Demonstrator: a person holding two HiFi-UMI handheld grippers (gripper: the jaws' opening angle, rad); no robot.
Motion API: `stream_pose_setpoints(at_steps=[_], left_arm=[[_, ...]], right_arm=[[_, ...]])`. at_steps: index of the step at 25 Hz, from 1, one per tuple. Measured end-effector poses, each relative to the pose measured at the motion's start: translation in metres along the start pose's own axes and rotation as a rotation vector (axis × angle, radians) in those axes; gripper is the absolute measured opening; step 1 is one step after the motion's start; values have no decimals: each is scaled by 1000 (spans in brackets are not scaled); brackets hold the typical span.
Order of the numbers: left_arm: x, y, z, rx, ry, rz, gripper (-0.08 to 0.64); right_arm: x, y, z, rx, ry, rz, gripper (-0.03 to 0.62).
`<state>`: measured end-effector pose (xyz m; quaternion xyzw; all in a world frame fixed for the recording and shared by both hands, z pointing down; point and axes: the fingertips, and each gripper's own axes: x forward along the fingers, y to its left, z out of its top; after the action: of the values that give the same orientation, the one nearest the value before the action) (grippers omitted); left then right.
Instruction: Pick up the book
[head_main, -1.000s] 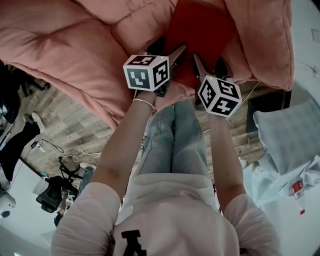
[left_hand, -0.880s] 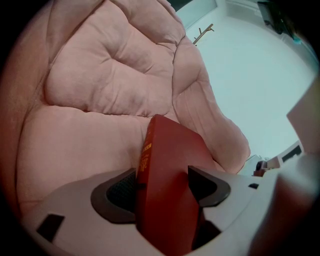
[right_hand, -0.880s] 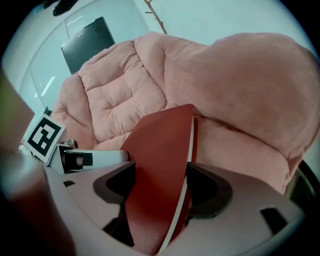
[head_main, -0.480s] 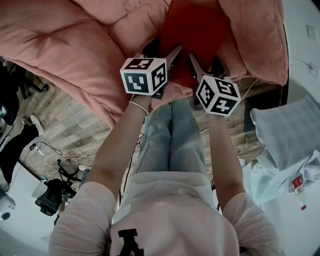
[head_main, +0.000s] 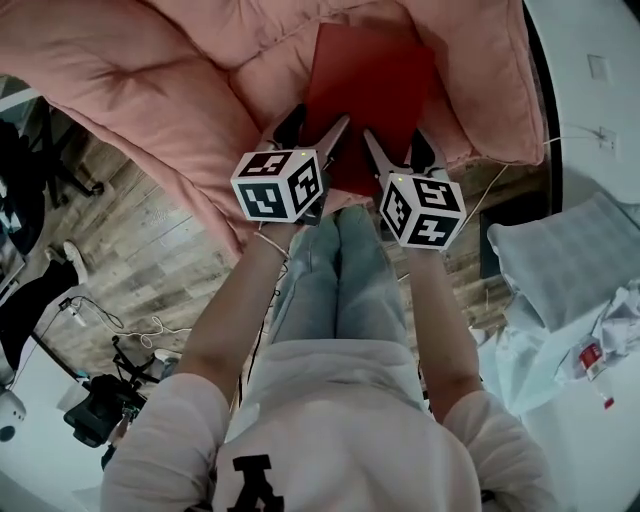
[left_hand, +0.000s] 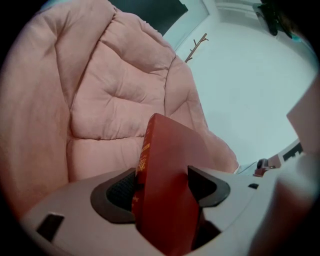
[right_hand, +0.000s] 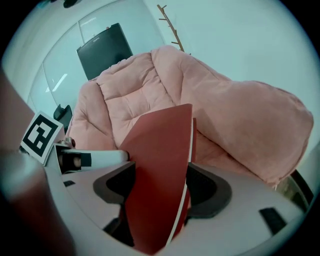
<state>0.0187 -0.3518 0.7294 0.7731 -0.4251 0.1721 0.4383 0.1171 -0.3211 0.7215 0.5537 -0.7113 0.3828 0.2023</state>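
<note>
A red hardcover book (head_main: 372, 95) is held out over the pink padded armchair (head_main: 170, 90), its near edge between both grippers. My left gripper (head_main: 330, 135) is shut on the book's spine side (left_hand: 162, 200); gold lettering shows on the spine. My right gripper (head_main: 378, 150) is shut on the page-edge side of the book (right_hand: 157, 185), where white pages show along the cover. In the left gripper view the jaws (left_hand: 162, 187) press the book from both sides. In the right gripper view the jaws (right_hand: 160, 192) do the same.
The armchair's thick cushions (right_hand: 240, 115) rise behind and around the book. Wood floor (head_main: 150, 270) with cables lies to the left. A grey cushion (head_main: 570, 260) and a crumpled white heap (head_main: 590, 350) sit at the right. A black screen (right_hand: 105, 47) stands against the far wall.
Both grippers and the book have shifted slightly left and down in the head view, and more of the red cover now shows above the jaws.
</note>
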Motion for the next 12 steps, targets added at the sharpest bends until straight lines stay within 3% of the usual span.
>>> stream_pose_setpoints(at_steps=[12], left_arm=[[-73,-44,66,38,-142,21,319]], right_arm=[[-61,44,72,-81,-75,46,319]])
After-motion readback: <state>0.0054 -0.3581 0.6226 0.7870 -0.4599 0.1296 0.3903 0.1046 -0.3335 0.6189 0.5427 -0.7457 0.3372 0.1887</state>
